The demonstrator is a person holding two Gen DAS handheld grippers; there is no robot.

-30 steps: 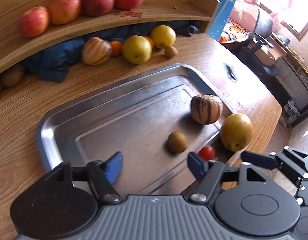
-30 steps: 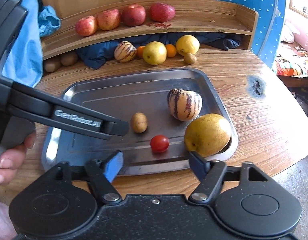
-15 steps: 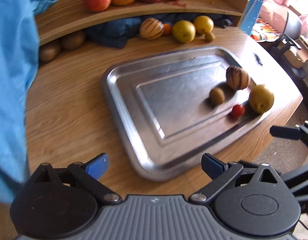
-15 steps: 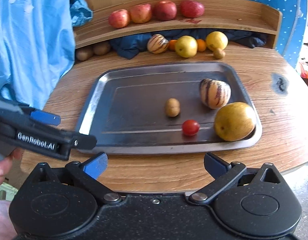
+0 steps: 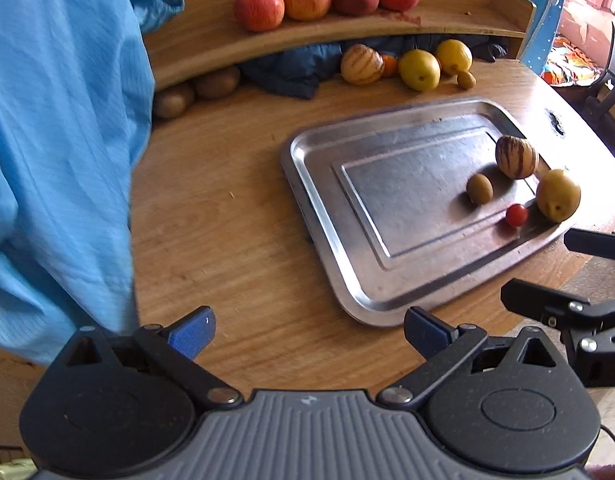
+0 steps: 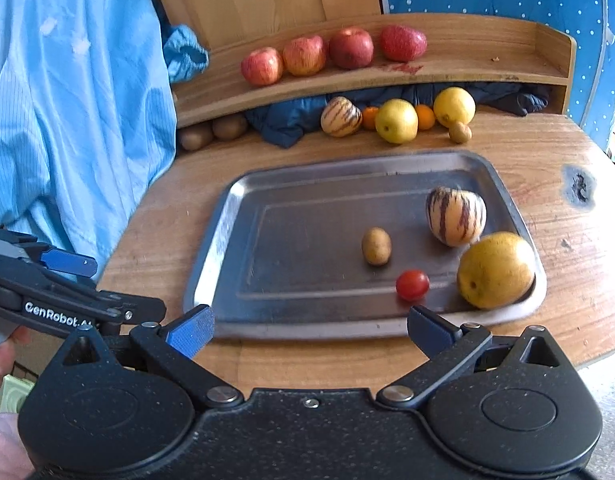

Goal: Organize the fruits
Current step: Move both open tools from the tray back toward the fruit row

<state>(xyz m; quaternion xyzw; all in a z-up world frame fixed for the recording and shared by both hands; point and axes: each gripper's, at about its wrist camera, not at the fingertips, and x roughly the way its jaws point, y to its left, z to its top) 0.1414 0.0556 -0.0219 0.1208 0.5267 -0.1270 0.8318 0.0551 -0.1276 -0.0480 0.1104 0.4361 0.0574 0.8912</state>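
left claw [image 5: 306, 331] wide, empty | right claw [image 6: 310, 326] wide, empty

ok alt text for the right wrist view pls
The open right gripper hovers at the near edge of a metal tray holding a striped melon, yellow pear, kiwi and cherry tomato. Behind, four apples line a wooden shelf.

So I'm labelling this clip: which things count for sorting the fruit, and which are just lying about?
For the job: tray, its striped melon, pear, kiwi, tomato; shelf apples; fruit under the shelf.
Lying about: dark cloth, blue garment.
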